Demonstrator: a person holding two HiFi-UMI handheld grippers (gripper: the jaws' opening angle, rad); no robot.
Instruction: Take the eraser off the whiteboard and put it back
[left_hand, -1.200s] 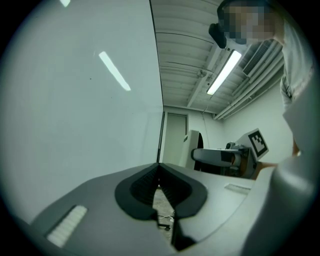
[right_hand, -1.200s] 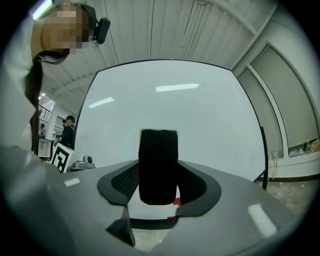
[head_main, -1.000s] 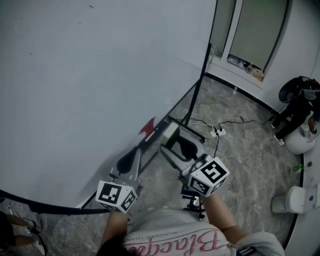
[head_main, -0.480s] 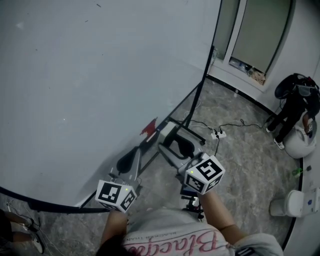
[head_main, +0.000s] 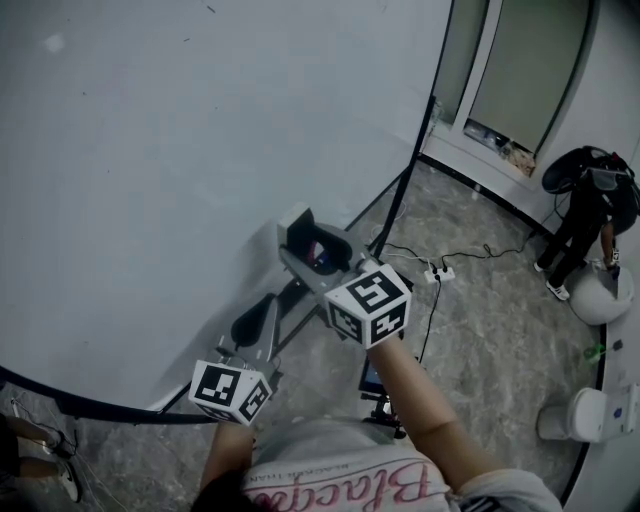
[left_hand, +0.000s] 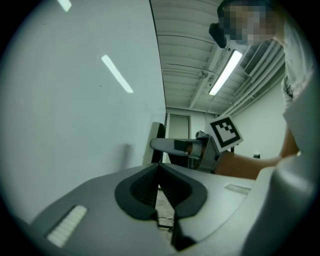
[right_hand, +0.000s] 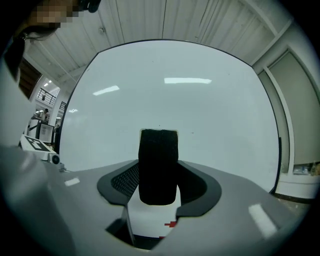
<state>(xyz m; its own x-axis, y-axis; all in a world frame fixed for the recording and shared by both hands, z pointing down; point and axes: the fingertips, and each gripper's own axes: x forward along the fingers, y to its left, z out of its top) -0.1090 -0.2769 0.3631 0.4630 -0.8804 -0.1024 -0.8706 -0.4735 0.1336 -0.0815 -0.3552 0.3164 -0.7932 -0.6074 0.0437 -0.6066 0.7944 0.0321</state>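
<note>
In the right gripper view, the eraser (right_hand: 158, 167) is a white block with a black felt face and small red print. My right gripper (right_hand: 160, 189) is shut on its sides, the felt end pointing at the whiteboard (right_hand: 175, 100). From the head view the right gripper (head_main: 305, 243) is level, close in front of the whiteboard (head_main: 150, 150) near its lower right corner, with the eraser (head_main: 318, 256) between the jaws. Whether the felt touches the board I cannot tell. My left gripper (head_main: 255, 322) hangs lower, beside the board's bottom edge. In its own view the left gripper (left_hand: 160, 174) is shut and empty.
The whiteboard's black stand (head_main: 400, 190) reaches down to a marble floor. A power strip with cable (head_main: 440, 272) lies behind it. A person in dark clothes (head_main: 585, 215) stands at the far right by white containers (head_main: 565, 420). A glass door (head_main: 520, 70) is at the back.
My right gripper has moved up and to the left, closer to the board, carrying the eraser. The left gripper has stayed where it was.
</note>
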